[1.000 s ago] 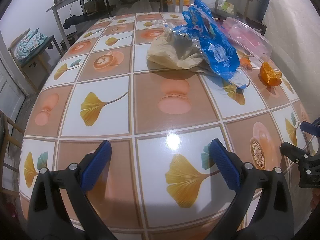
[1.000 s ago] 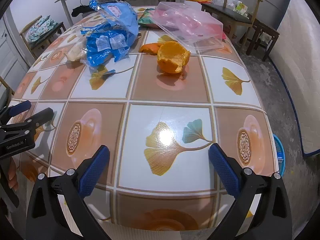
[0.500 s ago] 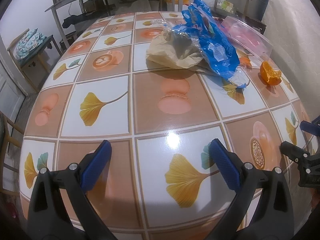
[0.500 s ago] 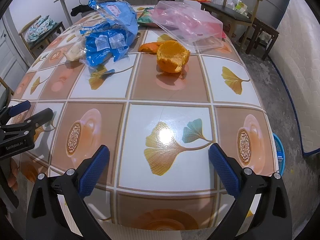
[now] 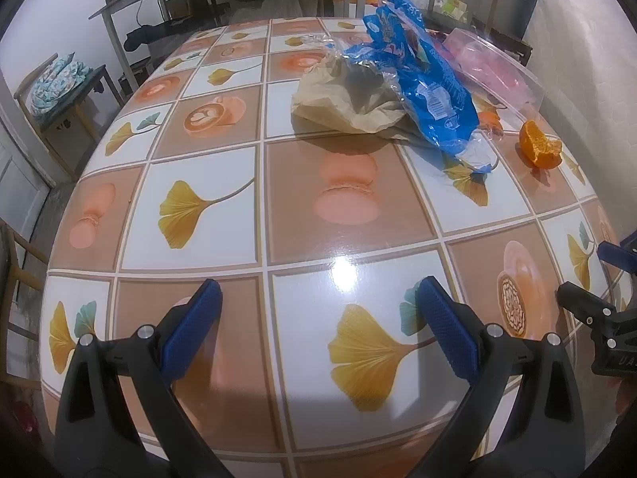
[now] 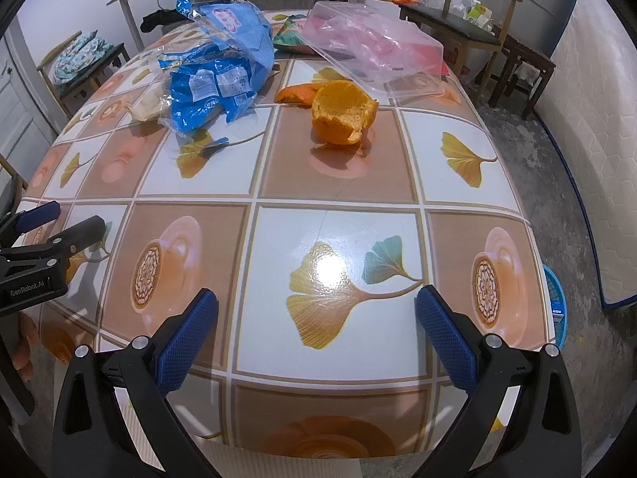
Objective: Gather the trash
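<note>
A glossy surface [image 5: 247, 239] patterned with ginkgo leaves and coffee cups fills both views, carrying the trash at its far side. Taking the hollow orange peel cup [image 6: 343, 113] as landmark, a flat peel piece [image 6: 296, 93] lies just behind it, the crumpled blue plastic wrapper [image 6: 223, 79] and tan paper bag [image 5: 342, 103] sit to its left, and a clear plastic lidded box [image 6: 374, 49] behind-right. The left claw [image 5: 318, 322] and right claw [image 6: 316, 328] both hover spread wide and empty over the near edge, well apart from the peel.
</note>
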`<state>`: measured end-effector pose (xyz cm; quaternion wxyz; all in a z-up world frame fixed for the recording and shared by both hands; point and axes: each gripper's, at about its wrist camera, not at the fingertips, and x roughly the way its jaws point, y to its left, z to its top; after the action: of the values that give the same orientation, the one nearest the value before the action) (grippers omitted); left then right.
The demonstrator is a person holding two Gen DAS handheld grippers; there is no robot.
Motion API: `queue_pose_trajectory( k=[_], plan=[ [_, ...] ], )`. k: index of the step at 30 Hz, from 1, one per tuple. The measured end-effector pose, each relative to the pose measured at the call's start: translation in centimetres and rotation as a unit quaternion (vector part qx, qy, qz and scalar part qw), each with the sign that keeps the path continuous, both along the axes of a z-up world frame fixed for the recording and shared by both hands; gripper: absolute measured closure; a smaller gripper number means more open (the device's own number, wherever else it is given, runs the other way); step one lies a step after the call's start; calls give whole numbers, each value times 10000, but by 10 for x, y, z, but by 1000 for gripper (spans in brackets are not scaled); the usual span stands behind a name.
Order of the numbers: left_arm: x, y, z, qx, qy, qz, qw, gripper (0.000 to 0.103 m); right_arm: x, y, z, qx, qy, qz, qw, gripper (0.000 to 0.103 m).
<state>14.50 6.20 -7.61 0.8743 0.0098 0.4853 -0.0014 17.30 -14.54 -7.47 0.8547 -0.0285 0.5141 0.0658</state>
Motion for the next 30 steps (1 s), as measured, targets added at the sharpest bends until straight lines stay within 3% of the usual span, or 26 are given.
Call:
queue_pose_trajectory(
  k=[30],
  plan=[
    [-2, -3, 0, 19, -158, 49, 9999, 7, -5, -3, 0, 34, -175, 201, 9996, 6]
  ],
)
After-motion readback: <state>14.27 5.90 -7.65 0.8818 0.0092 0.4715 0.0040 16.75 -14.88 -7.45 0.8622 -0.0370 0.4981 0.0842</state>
